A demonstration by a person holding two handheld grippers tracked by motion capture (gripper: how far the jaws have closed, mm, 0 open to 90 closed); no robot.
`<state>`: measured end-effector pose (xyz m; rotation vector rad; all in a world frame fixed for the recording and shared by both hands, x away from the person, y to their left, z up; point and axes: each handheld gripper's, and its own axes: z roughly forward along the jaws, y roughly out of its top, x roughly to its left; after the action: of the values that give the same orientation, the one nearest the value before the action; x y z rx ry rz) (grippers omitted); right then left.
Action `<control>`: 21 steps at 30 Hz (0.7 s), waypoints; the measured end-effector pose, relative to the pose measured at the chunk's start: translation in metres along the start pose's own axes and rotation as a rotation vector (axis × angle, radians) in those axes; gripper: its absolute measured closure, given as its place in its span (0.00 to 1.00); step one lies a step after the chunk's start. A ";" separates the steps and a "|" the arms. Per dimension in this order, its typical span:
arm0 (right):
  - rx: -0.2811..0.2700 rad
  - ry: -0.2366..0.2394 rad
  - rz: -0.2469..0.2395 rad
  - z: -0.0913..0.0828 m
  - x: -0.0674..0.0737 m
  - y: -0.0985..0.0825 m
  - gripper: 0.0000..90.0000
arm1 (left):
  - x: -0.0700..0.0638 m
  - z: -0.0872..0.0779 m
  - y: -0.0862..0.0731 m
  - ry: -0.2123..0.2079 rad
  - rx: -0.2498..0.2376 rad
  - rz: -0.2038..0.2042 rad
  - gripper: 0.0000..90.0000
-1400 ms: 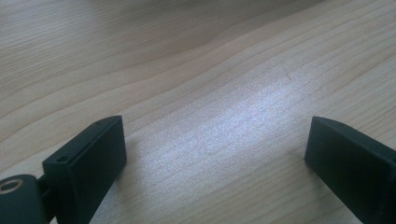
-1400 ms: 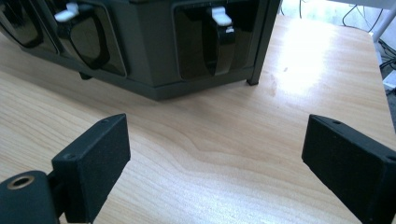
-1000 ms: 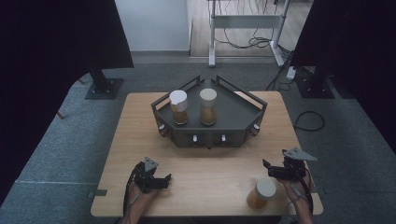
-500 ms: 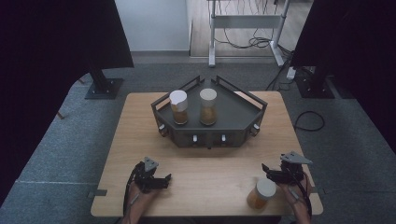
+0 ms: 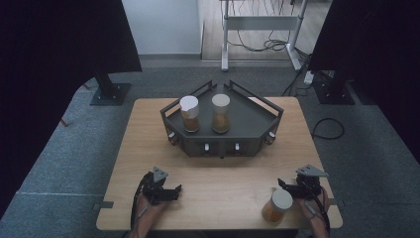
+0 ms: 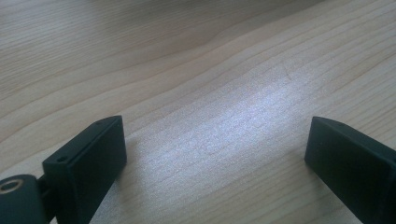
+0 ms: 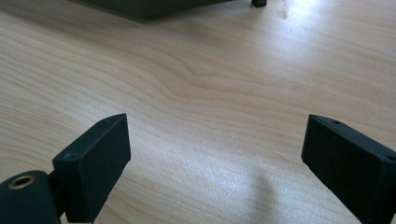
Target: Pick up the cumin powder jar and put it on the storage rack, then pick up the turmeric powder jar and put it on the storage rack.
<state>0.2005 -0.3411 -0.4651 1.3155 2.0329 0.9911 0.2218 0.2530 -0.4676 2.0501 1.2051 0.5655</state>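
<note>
Pale wood-grain table (image 5: pixel 223 188), dark grey tray (image 5: pixel 247 124), white-lidded amber jar (image 5: pixel 277 206)

Amber jar (image 5: pixel 276 207) (white lid) stands upright near table's front edge.

1. The left gripper (image 6: pixel 212 154) looks down along its two black jaws at a low angle onto the table (image 6: pixel 201 70).
2. The jaws stand wide apart, one at the lower left of the view and one at the lower right, with bare wood between them.
3. The table is pale wood with a wavy grain.
4. A bright patch of light lies on the wood between the jaws.
</note>
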 end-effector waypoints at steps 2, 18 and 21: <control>0.012 -0.002 0.002 0.001 0.000 0.000 0.08 | 0.000 0.000 0.000 0.000 0.000 0.000 0.05; -0.003 0.002 0.013 -0.003 -0.002 -0.004 0.08 | 0.000 0.000 0.000 0.001 0.000 -0.001 0.05; -0.018 0.005 0.013 -0.006 -0.001 -0.004 0.08 | 0.000 0.000 0.000 0.001 0.000 -0.001 0.05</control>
<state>0.1944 -0.3448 -0.4650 1.3195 2.0175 1.0166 0.2216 0.2529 -0.4677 2.0495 1.2061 0.5657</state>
